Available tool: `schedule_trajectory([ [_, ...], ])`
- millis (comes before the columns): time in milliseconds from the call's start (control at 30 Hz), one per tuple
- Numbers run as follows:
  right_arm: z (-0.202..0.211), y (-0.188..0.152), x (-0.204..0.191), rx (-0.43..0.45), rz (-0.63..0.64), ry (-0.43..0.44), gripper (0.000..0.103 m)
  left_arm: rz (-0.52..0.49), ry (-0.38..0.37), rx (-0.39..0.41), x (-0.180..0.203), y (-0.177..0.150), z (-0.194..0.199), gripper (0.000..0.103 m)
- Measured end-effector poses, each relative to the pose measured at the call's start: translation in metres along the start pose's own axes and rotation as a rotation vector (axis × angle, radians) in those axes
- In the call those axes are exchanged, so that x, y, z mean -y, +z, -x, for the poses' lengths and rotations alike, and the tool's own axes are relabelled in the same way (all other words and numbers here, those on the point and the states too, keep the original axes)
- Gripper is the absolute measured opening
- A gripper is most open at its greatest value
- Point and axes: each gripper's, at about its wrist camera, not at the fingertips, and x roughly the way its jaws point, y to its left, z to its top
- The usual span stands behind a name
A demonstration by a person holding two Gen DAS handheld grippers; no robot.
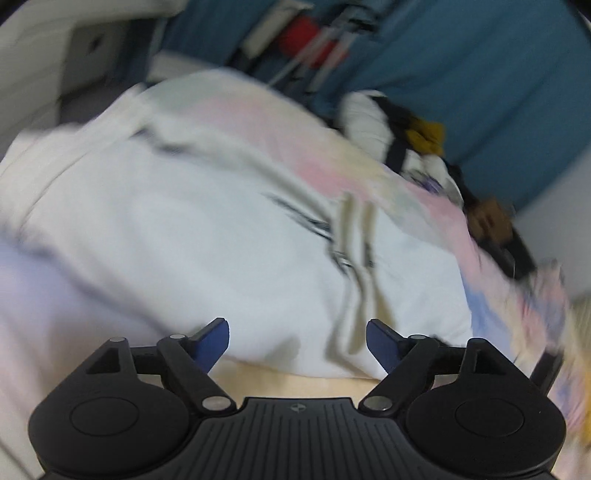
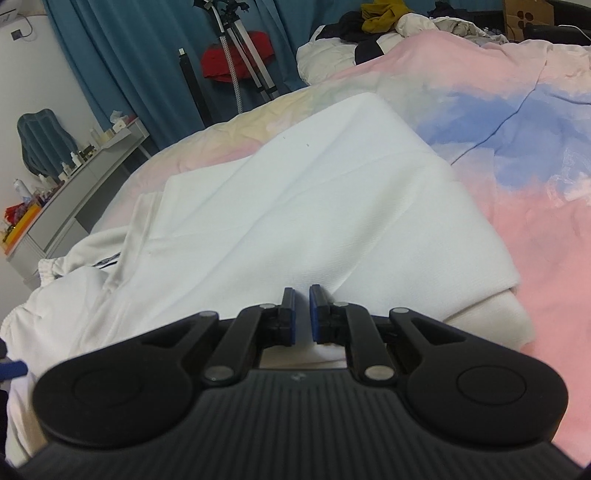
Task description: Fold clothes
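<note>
White cotton is filling both views: the white garment [image 2: 295, 206] is lying on the pastel bedspread [image 2: 517, 129], partly folded, with one flat panel doubled over the rest and its thicker edge showing at the near right corner. Toward the left of the right wrist view a gathered cuff and a bit of dark print are still poking out loose, so I am judging the fold as under way rather than finished.

The right gripper [image 2: 302, 314] is hovering over the near edge of the folded panel with its blue pads drawn almost together; whether any cloth is pinched between them I cannot tell. The left gripper [image 1: 297, 345] is standing with its fingers wide apart and nothing between them, above the same garment in a heavily blurred view, where drawstrings and dark lettering are showing.

To do this step well, the free left claw should probably be taking the loose sleeve side by its edge, pinching one layer only, while the right keeps the finished fold pressed flat so it is not dragging open. Lifting low and laying the cloth across in one sweep should be avoiding wrinkles.

Farther out, a clothes pile [image 2: 388, 18] is sitting at the bed's far end, before teal curtains [image 2: 129, 55].
</note>
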Motion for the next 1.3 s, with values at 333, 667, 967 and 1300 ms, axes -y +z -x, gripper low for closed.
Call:
schedule_trajectory([
  [333,0.004,-0.001,-0.002,0.002,0.003,-0.024,0.011,0.457,-0.036,0.046,-0.090,0.009,-0.009,0.096],
  [667,0.006,-0.002,-0.011,0.009,0.029,-0.030,0.012,0.533,0.024,0.234,-0.112,0.040,-0.022,0.077],
  [967,0.002,-0.002,-0.013,0.007,0.042,-0.038,0.012,0.243,0.123,0.443,-0.043,0.054,0.003,0.014],
  [1300,0.031,0.015,0.005,0.051,-0.077,-0.011,0.012,-0.335,0.097,0.631,0.203,0.016,-0.019,0.019],
])
